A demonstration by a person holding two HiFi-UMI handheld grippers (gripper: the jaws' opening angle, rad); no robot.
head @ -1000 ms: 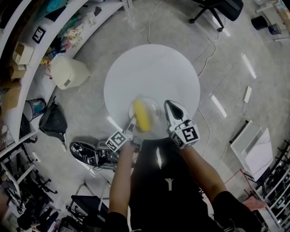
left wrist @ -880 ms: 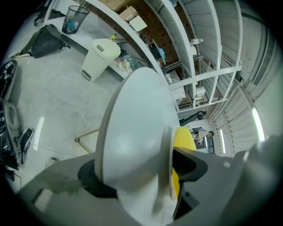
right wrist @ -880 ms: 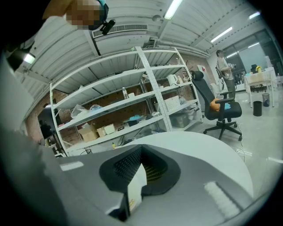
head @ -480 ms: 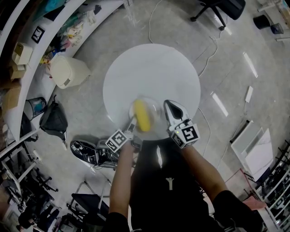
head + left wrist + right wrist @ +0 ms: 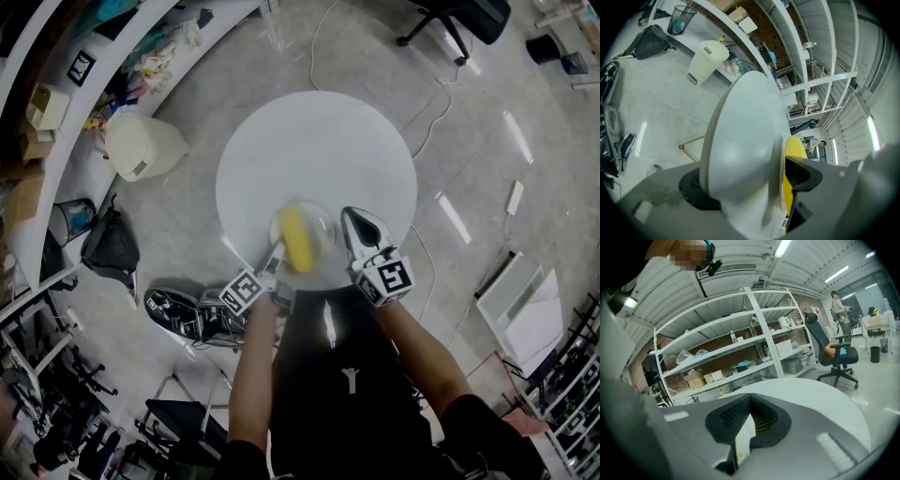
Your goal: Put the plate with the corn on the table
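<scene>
At left, has just been opening the left gripper (image 5: 273, 262) wide, jaws either side of the plate (image 5: 322, 230) rim, apparently no longer pinching. Finds plate and corn (image 5: 295, 241) resting on the table (image 5: 319, 141), near its front edge. Holds right gripper (image 5: 353, 219) just beside, jaws together, empty.

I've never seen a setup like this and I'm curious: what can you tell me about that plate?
The plate is round, shallow and pale, and looks like plastic. It lies on the white table, close to the edge nearest the person, with a yellow corn lying on it. Its near rim stands between the jaws of the left gripper, which have just been opening and no longer clamp it.
</scene>
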